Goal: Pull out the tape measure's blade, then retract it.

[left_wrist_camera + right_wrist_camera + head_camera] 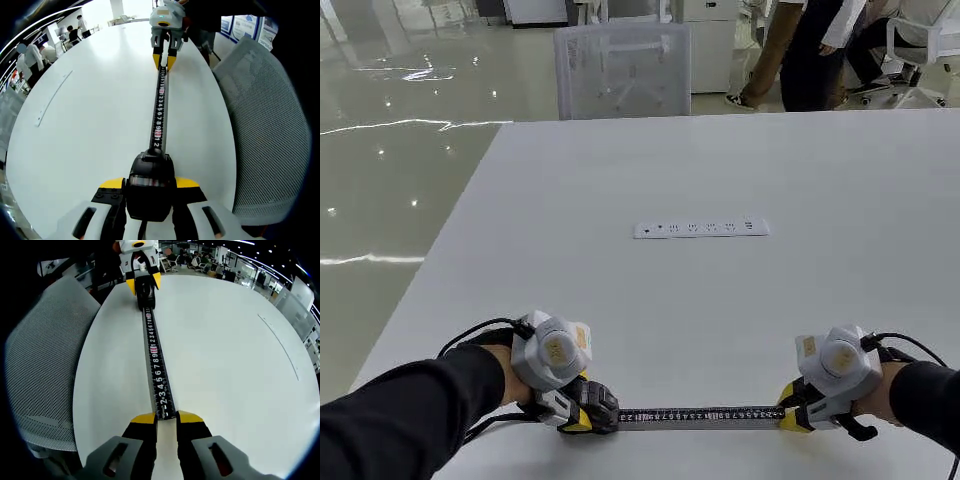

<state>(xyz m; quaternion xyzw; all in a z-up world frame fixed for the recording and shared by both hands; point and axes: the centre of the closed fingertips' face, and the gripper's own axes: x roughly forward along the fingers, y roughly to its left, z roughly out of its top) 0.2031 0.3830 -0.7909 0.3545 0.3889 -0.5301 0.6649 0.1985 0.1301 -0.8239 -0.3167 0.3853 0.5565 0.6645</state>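
Pull-out part looks done. The left gripper [150,183] is clamped on the tape measure case [598,407], and the right gripper [166,417] is pinching the blade [155,360] end, probably at the hook, which is hard to see. The blade is stretched flat between them on the table [720,300]. Retracting is what's left.

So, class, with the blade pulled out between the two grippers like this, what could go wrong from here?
1. The right gripper pinches only the end of the blade; if it slips, the blade may whip back toward the case.
2. The left gripper clamps the case by its sides; a harder pull could twist it loose.
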